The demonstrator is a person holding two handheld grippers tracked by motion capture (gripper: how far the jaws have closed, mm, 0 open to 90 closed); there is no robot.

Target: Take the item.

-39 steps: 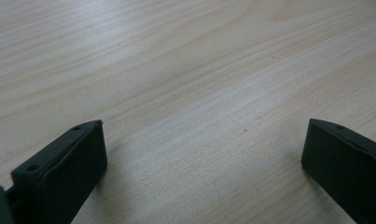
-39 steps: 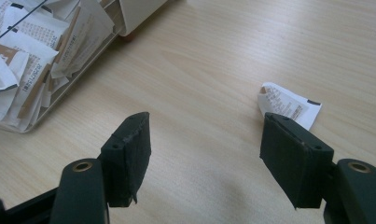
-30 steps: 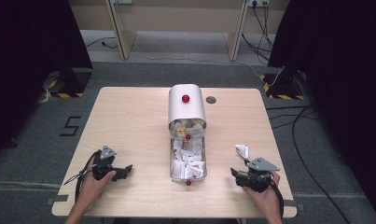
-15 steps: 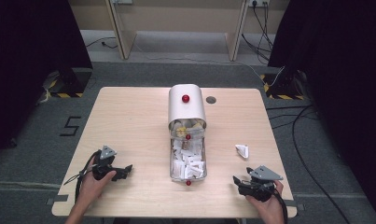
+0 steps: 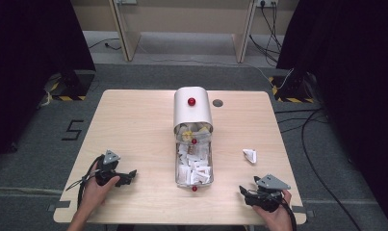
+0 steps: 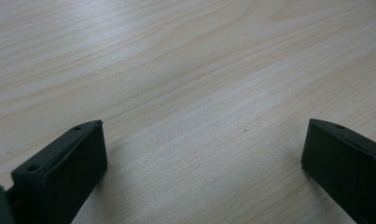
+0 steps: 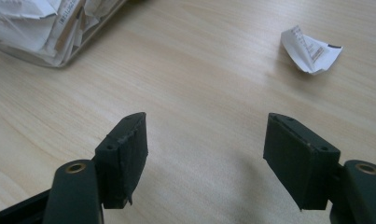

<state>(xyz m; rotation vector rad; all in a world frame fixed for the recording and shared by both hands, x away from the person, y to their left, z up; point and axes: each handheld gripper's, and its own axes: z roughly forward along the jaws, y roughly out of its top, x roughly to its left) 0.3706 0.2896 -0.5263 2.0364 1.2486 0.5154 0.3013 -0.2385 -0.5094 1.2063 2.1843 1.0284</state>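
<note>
I'm seeing a clear tray (image 5: pixel 194 166) at table centre, packed with white paper sachets (image 5: pixel 193 168); a metal domed lid (image 5: pixel 193 110) with a red knob (image 5: pixel 191 101) is lying at its 12 o'clock end, covering that end, more packets showing under its rim. A red knob (image 5: pixel 194 188) is sitting at the tray's 6 o'clock end. In the right gripper view a corner of the tray (image 7: pixel 55 32) is showing at 10 o'clock.

Versus a second ago: my right gripper (image 5: pixel 253 196) is sitting farther toward 6 o'clock, away from the single white sachet (image 5: pixel 250 155), which is lying loose on the table (image 5: pixel 134 125) at the tray's 3 o'clock. Left gripper (image 5: pixel 126 175) is unchanged.

Right gripper (image 7: pixel 204 154) jaws have just been opening, now wide, nothing between them, the sachet (image 7: pixel 310 49) at 1 o'clock well apart. Left gripper (image 6: pixel 199 158) jaws are standing wide over bare wood, gripping nothing.
</note>
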